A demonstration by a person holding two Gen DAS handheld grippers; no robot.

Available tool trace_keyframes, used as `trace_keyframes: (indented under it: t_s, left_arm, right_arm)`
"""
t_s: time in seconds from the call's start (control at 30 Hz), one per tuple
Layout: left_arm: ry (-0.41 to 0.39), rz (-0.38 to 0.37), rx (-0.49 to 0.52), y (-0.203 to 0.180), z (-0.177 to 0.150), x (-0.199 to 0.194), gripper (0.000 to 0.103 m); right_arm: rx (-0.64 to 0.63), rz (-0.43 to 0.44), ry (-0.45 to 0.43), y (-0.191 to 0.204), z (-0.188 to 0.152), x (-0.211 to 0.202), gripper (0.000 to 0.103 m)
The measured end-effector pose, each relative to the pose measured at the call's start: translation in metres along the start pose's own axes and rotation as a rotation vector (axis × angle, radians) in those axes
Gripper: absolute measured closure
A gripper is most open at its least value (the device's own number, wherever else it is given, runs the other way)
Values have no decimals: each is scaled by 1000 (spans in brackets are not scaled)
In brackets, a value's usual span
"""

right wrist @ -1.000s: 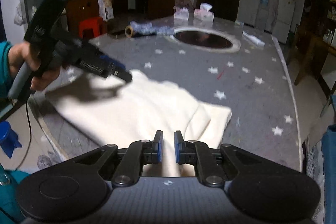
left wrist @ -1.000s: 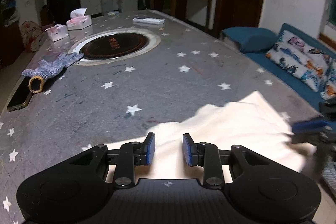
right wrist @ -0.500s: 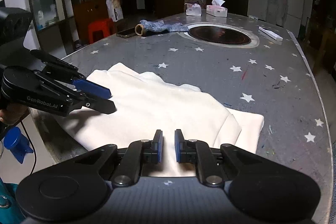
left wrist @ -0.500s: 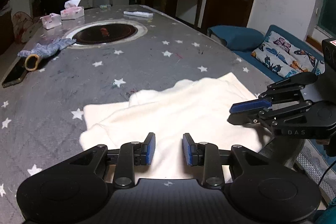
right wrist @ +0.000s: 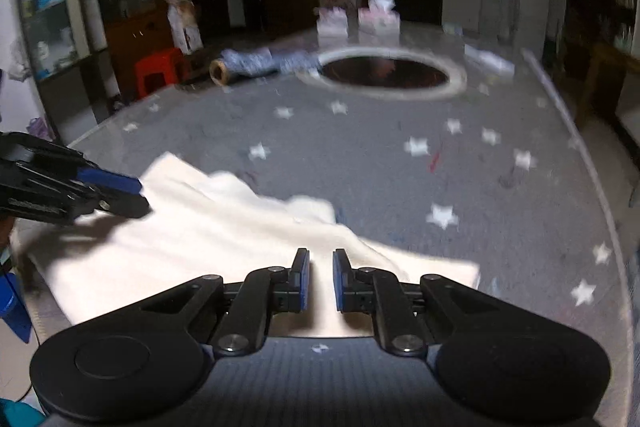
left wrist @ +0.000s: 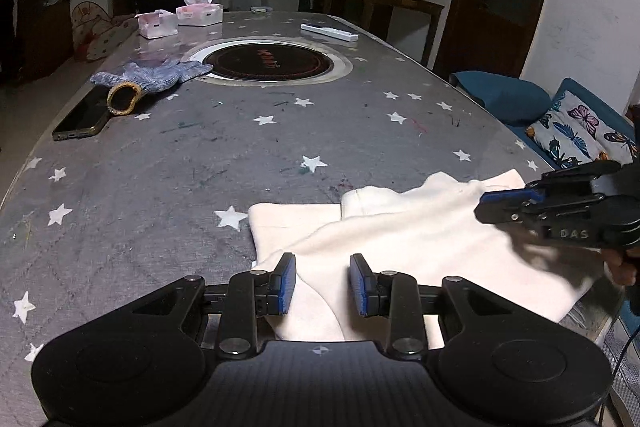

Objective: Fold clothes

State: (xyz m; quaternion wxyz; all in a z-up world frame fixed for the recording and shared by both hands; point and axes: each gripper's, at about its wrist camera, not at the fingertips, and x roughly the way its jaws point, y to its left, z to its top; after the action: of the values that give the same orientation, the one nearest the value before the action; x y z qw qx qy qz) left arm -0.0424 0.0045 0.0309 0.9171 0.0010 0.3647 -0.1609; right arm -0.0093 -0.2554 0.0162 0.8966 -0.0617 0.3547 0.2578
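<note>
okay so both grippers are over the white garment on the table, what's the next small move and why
Probably lower the left gripper onto the near edge of the white garment and close on it. Both the left gripper and the right gripper are open and hold nothing, and the garment lies loosely bunched on the table, so a fold needs an edge gripped first.

Right gripper [left wrist: 496,205]: swinging across the cream garment [left wrist: 420,243], its view now blurring. Left gripper [left wrist: 322,285]: drawing back toward the counter [left wrist: 200,155] edge, more folded cloth showing ahead of its fingers [left wrist: 286,283].
</note>
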Motion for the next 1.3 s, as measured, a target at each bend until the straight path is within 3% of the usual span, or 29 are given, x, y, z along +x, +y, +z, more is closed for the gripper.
trace_keyframes:
  t_s: [0.33,0.53,0.7,0.83,1.03,1.3]
  left_arm:
    - [-24,-34,40,-21,-10,-32,70]
    - [-41,-97,81,-46,-20,-49,70]
    - [-13,-158,143,-69,-32,-39,70]
    - [-2,-131,175,-74,-40,-23,69]
    - [-10,-121,158,-69,-36,-33,68]
    - [-36,-56,19,-41,-31,-54,51]
  right_arm:
    - [-91,33,-33,22,-2,-43,74]
    - [-169,100,-39,51,-18,-66,73]
    - [-233,118,-28,69,-33,-68,74]
    - [-236,92,-12,67,-41,-58,74]
    - [-180,101,-19,60,-38,-64,74]
    - [-155,113,-16,61,-37,-72,72]
